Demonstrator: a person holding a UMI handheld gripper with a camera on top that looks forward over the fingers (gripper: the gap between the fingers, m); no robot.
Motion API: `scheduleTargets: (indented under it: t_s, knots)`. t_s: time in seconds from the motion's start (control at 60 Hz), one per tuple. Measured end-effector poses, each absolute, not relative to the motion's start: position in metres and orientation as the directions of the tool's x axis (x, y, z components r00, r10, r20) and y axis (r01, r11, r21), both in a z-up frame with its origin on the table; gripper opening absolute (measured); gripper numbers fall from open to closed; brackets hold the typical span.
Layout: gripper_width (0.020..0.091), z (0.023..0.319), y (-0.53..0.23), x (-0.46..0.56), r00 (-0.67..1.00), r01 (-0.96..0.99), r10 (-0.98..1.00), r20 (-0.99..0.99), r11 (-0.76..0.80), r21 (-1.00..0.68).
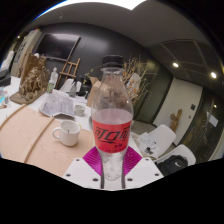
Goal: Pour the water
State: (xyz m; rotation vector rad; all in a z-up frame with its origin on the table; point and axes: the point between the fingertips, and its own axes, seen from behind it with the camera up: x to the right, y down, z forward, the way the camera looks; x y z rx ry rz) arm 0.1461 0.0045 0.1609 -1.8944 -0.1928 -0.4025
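The jaws clench the bottle [111, 118], which stands upright, cap pointing up.

Gripper [111, 166] pointing forward and level, raised above the table, two white fingers [82, 172] closing from either side, magenta pads [97, 157] pressing on a bottle [111, 115], holding it upright

- A pale wooden table [30, 140] carries the clutter.
- A small clear bottle [53, 79] stands toward the table's far edge.
- A brown sculpted figure [31, 78] sits at the far edge beside it.
- Dried branches [135, 80] rise beyond the table.
- Ceiling lights [174, 65] glow overhead.
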Motion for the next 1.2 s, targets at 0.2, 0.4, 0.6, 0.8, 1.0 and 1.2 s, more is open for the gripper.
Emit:
scheduleTargets:
  t_s: [0.2,0.4,0.6,0.8,1.0,1.2]
  knots:
    - [0.0222,0.209,0.081,0.194,0.681,0.68,-0.044,0.731,-0.33,-0.654]
    - [0.0222,0.226,0.151,0.204,0.231,0.94,0.012,0.973,-0.259,-0.221]
    - [0.022,0.209,0.196,0.187,-0.151,0.975,0.036,0.988,-0.158,0.155]
    - [0.022,0.19,0.218,0.17,-0.347,0.931,0.041,0.937,-0.103,0.349]
    - [0.0222,0.173,0.223,0.161,-0.372,0.923,0.057,0.926,-0.078,0.376]
    - [0.0223,0.174,0.213,0.175,-0.013,0.987,0.104,0.994,-0.156,0.03]
